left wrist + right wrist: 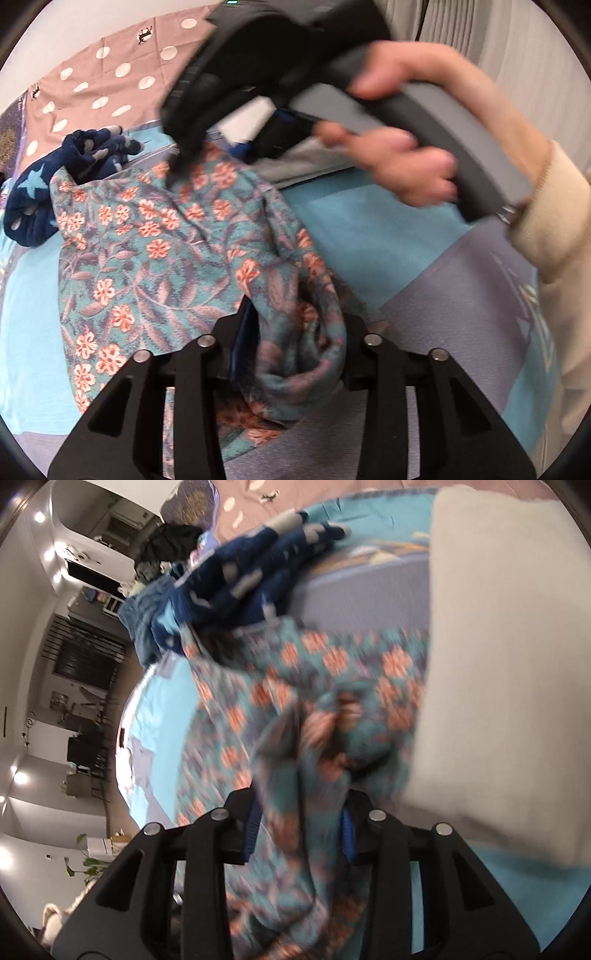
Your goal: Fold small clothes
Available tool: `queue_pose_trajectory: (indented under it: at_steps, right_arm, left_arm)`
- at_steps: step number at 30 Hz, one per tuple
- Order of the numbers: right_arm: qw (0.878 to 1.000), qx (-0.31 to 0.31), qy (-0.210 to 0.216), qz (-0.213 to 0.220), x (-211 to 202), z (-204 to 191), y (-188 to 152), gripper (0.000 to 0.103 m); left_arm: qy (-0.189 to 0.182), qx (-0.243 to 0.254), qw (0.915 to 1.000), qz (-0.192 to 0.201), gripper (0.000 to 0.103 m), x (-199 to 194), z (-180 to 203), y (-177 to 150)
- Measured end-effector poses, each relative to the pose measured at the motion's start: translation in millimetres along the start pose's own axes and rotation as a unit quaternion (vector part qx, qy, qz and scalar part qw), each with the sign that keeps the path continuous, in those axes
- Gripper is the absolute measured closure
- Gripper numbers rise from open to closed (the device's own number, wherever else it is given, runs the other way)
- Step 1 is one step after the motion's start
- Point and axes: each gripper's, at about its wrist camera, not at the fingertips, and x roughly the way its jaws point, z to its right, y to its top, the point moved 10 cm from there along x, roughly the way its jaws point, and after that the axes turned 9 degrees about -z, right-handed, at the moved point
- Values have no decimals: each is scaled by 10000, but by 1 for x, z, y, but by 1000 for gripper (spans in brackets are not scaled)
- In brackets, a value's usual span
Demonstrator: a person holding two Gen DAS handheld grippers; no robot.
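Observation:
A teal garment with orange flowers (159, 236) lies partly lifted over the bed. My left gripper (295, 347) is shut on a bunched fold of it. In the left wrist view the right gripper (184, 155) reaches down from above and pinches the garment's far edge. In the right wrist view my right gripper (299, 823) is shut on the same floral cloth (295, 686), which is blurred. A cream sleeve (495, 657) hides the right side of that view.
A dark blue garment with stars and pale patches (55, 177) lies crumpled at the far left, also in the right wrist view (243, 579). The bed has a blue and lilac cover (369, 229) and a pink polka-dot sheet (110, 74) behind. Room furniture (74, 657) stands beyond the bed edge.

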Motion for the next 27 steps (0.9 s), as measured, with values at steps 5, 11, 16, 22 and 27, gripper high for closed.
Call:
queue_pose_trajectory:
  at_steps: [5,11,16,22,27]
  right_arm:
    - [9984,-318,-198,429,-15,-19,25,98]
    - [9844,-345,-1620,587,-32,21,23,93]
    - [9661,-434,-2068,1485,-79,17,2,64]
    - [9850,-994,-792,1169,-31,-27,-49,64]
    - [9785,-1753,-761,781,4,-47,-105,66]
  left_arm:
    - [-237,34,9997,72,53,-3,5,2]
    - [-1908,-613,9796,-137,47,-17,-7,-1]
    - [-2702,-880,9576,476,45,-92,-58,-11]
    - [-2652,-1377,9525,580,38,-94,-126,-17]
    - [-2714,-1496,9507,-115,39,-59,-126,-42]
